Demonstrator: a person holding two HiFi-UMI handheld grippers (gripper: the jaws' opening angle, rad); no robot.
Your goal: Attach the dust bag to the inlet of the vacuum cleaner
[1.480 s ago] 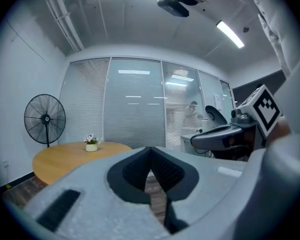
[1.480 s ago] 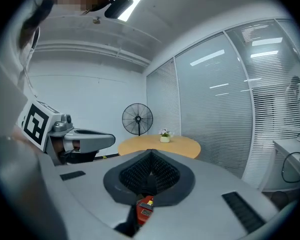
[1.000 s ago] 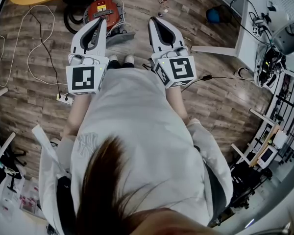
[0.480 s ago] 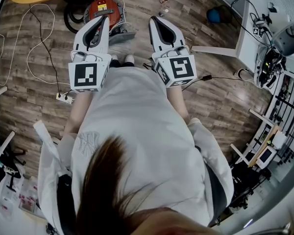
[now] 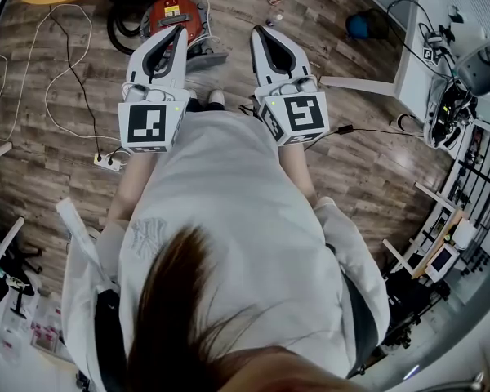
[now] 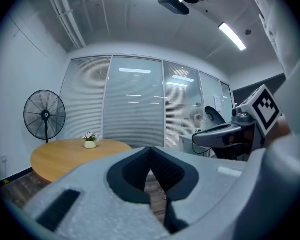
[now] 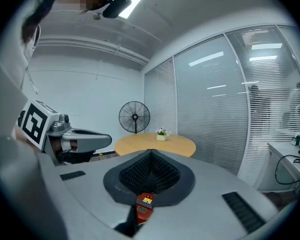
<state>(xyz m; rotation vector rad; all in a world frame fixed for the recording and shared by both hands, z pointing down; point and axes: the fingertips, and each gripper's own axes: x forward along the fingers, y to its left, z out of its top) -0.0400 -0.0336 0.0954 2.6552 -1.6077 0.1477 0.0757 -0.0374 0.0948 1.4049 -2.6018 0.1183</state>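
Wood floor (image 5: 49, 178) with a red vacuum cleaner (image 5: 173, 16). Left tool (image 5: 179, 31) and right tool (image 5: 257, 32) are both closed, gripping nothing.

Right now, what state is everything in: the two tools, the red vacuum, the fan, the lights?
Left tool: shut, empty.
Right tool: shut, empty.
Vacuum: on the floor ahead of the tools, untouched.
Fan: standing, blades look still.
Ceiling lights: on.
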